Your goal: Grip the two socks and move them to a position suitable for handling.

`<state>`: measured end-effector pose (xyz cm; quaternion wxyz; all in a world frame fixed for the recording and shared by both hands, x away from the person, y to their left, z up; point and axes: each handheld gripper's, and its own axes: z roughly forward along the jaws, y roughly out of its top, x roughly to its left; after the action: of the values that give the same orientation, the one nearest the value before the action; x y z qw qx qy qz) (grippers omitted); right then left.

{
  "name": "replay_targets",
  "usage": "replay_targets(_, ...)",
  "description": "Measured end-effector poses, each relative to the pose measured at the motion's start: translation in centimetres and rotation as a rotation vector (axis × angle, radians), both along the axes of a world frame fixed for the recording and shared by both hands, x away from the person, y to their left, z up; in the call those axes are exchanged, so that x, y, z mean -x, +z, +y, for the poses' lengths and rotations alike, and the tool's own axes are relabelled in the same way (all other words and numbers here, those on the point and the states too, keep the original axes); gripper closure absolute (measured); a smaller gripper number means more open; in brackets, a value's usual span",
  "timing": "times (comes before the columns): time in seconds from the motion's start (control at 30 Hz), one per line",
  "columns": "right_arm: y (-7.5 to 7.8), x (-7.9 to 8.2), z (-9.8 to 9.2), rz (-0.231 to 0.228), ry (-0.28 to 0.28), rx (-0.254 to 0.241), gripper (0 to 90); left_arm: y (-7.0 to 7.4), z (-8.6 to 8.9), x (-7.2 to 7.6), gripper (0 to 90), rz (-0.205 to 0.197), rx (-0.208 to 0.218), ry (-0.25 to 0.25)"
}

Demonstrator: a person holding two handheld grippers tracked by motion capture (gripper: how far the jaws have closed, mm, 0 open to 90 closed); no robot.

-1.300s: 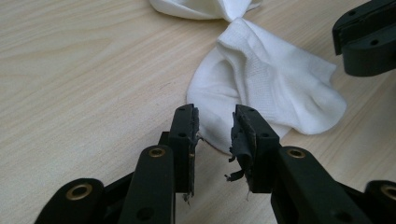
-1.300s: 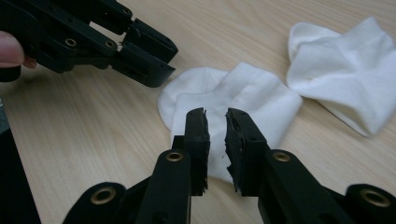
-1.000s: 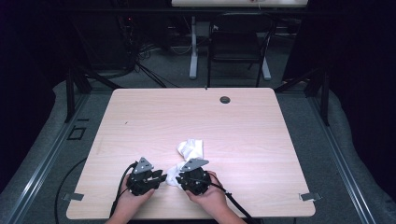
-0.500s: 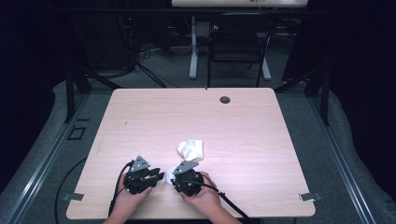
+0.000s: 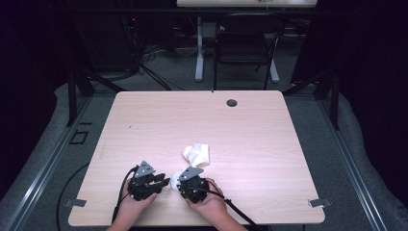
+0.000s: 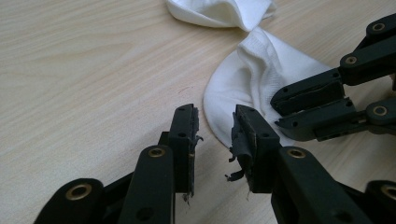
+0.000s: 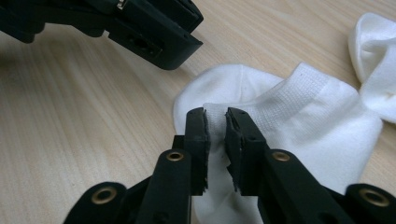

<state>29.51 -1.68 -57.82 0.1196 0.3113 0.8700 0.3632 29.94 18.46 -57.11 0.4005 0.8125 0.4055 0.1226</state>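
A white ribbed cotton ankle sock (image 7: pixel 299 121) lies flat on the pale wood-grain table (image 5: pixel 269 134), near its front edge and just left of the middle. A second, crumpled white sock (image 5: pixel 196 154) rests just beyond it, touching or nearly touching it.

The right hand-held gripper (image 7: pixel 216 122) is over the near sock from the person's side. Its jaws stand narrow, and a fold of the sock's knitted cuff rises between them. They have just been closing, and the pads look to be pinching that fold, though a thin gap still shows lower down between the jaws. In the high view this right hand-held gripper (image 5: pixel 180 174) sits in the person's right hand (image 5: pixel 209 204), with the white of the sock peeking out at its tip.

The left hand-held gripper (image 6: pixel 215 122) is just beside the sock's rounded toe end. Its jaws are partly apart with only bare table between them; the sock's edge lies right next to the right-hand jaw without being gripped. The torn pad linings hang frayed from both jaws. In the high view the left hand-held gripper (image 5: pixel 163 182) points toward the right one, the two tips near each other over the sock, held by the person's left hand (image 5: pixel 132 208).
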Motion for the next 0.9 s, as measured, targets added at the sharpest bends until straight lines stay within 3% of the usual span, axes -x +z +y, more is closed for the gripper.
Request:
replay_targets(0.2, 0.10, -0.22, -0.24, 0.018, 0.000, 0.005, 85.8, 0.00, -0.03, 0.02, 68.9, 0.001, -0.004, -0.006)
replay_targets(0.4, 0.16, -0.42, -0.46, 0.053, -0.012, -0.027, 88.1, -0.02, -0.08, 0.05, 68.9, 0.001, 0.000, -0.005)
replay_targets(0.83, 0.80, -0.37, -0.94, 0.048, -0.027, -0.076, 88.5, -0.04, -0.15, 0.03, 68.9, -0.001, -0.008, -0.011)
replay_targets(0.9, 0.93, -0.26, -1.00, 0.045, -0.036, -0.102, 88.6, -0.05, -0.15, 0.03, 68.9, -0.001, -0.008, -0.012)
